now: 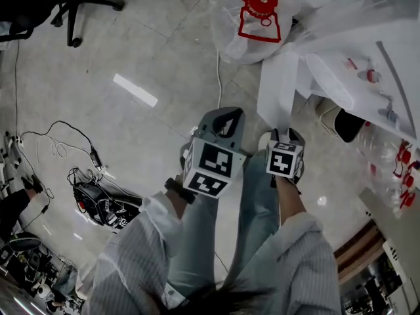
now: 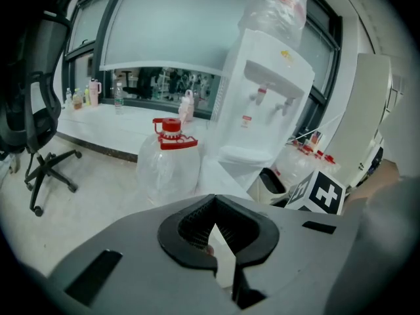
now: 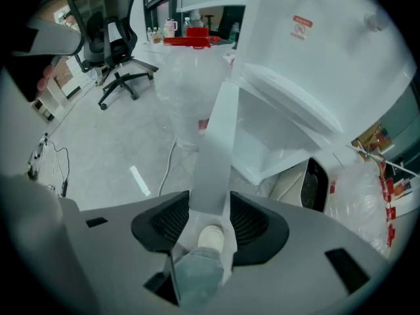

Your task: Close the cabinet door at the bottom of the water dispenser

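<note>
My right gripper (image 3: 209,197) has its jaws clamped on the free edge of the cabinet door (image 3: 220,130). The door stands open from the base of the water dispenser (image 3: 315,58). Its long axis runs upright. Its free edge points away from the open cabinet (image 3: 262,146) and toward me, so I see it edge-on. My left gripper (image 2: 214,202) hangs just beside the right, tips together, holding nothing. Open floor (image 1: 131,58) lies to my left. An office chair (image 1: 72,5) and a tangle of cables (image 1: 65,143) sit well apart at its margins. A water bottle (image 2: 167,169) with a red cap stands near the dispenser. The door's hinge side is hidden. The dispenser is washed out in the head view, and the right gripper view cuts off its top.
</note>
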A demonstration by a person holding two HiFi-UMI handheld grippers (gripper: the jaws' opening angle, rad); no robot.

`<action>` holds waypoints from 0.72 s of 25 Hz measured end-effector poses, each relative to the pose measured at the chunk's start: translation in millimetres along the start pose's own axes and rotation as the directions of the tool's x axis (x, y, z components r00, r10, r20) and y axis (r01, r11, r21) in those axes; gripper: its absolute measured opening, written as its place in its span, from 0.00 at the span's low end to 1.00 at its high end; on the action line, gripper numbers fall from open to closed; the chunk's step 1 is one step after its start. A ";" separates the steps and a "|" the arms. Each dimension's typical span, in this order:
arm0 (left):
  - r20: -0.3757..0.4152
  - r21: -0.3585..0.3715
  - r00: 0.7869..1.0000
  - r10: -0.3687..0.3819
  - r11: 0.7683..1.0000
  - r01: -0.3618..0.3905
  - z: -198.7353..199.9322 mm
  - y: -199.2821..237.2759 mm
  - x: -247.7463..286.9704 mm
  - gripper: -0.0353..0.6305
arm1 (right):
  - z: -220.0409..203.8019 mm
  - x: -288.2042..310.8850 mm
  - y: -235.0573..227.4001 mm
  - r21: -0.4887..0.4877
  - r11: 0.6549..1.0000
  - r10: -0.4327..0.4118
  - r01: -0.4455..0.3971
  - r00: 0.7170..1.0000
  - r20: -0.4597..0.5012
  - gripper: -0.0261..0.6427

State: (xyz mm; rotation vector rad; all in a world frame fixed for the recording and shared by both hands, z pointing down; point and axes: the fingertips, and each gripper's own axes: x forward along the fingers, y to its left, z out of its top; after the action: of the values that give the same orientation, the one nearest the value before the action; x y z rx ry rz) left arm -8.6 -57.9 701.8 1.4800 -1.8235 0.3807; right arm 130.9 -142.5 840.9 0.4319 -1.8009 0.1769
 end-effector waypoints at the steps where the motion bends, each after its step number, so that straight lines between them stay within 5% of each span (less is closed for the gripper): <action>1: 0.000 0.002 1.000 0.003 1.000 -0.003 2.0 -6.1 2.7 0.07 | -4.7 0.8 -6.1 0.018 1.000 0.008 -0.007 1.000 -0.005 0.33; 18: -0.018 -0.111 0.999 0.033 0.993 -0.035 19.2 -88.6 76.9 0.07 | -24.8 14.7 -117.3 0.012 0.998 0.066 -0.066 0.998 -0.018 0.29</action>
State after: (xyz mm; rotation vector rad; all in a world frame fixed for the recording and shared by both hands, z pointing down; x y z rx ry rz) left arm 62.8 -150.5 723.3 1.3680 -1.8296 0.3019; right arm 194.6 -244.8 849.6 0.3777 -1.7983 0.2368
